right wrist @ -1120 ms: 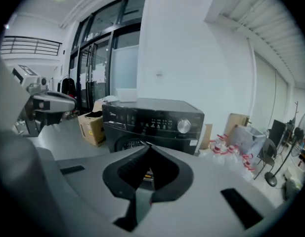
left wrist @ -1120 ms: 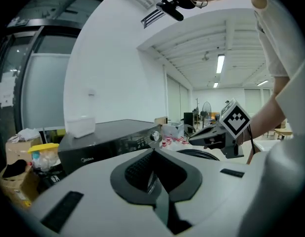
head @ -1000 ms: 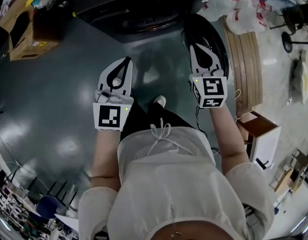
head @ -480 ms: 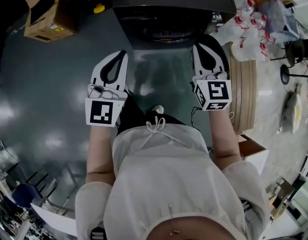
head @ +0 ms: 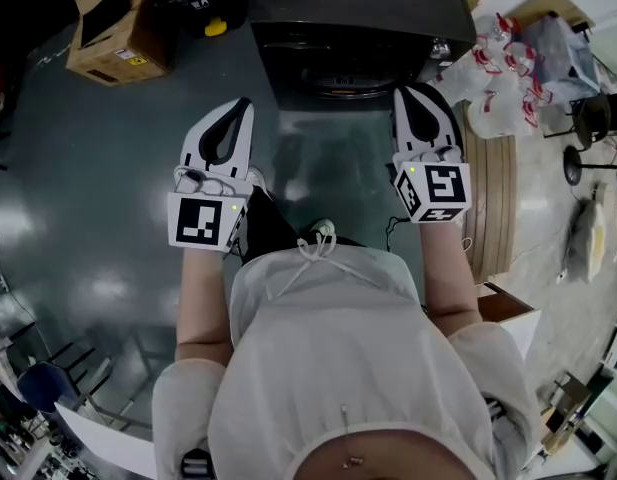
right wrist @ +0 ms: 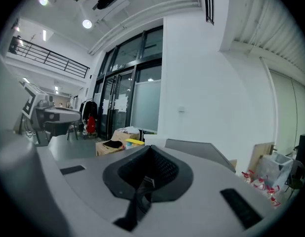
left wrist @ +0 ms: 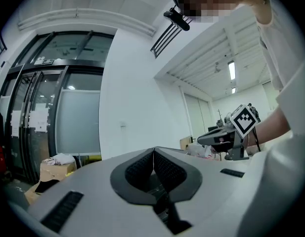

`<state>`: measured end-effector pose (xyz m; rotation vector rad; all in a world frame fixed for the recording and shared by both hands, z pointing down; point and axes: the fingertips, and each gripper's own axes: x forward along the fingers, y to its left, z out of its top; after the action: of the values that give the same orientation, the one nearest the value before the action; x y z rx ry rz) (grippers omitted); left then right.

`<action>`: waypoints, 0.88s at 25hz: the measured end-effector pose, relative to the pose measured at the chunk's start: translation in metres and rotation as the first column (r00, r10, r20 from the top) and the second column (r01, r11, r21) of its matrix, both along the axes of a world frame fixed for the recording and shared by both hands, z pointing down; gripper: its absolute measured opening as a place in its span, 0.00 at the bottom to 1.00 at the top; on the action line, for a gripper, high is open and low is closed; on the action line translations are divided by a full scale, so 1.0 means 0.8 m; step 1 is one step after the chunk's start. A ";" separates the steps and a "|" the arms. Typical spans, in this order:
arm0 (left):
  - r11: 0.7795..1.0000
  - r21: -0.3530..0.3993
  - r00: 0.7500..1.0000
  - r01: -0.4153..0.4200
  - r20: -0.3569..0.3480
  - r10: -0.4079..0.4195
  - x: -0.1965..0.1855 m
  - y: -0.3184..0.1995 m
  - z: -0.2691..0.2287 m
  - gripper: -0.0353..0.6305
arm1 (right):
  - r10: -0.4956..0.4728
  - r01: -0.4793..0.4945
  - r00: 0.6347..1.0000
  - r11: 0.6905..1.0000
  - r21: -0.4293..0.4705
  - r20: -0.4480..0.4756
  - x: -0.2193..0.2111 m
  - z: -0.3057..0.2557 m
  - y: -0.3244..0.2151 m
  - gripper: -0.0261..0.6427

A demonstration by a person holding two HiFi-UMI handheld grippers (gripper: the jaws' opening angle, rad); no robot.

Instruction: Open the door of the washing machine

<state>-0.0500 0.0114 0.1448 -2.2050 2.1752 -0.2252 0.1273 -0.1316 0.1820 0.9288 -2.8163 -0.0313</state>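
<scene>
left claw (head: 242,105) and right claw (head: 407,94) are hanging pressed together, empty, apart from the washer (head: 360,6); its door (head: 340,76) is likely remaining unopened.

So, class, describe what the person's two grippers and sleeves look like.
The left gripper and right gripper are white wedges with a black teardrop opening and black ribbed pads. Each carries a white cube with black square markers and a small green light. The person wears a white short-sleeved top.

The washing machine (head: 360,13) is cut off above.
</scene>
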 end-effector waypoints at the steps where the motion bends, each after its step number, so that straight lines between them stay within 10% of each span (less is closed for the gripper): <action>1: 1.000 -0.005 1.000 -0.002 0.005 0.002 0.000 0.004 0.000 0.09 | -0.003 0.003 1.000 1.000 0.001 0.004 0.000 -0.001 0.004 0.04; 22: 0.996 -0.068 0.998 -0.059 -0.006 0.059 0.027 0.021 0.018 0.09 | 0.025 -0.025 1.000 1.000 -0.001 -0.004 0.032 0.007 0.041 0.04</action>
<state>-0.0281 0.0280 0.1589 -2.3034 2.1323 -0.2978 0.1528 -0.0988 0.1879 0.9630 -2.8000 -0.0277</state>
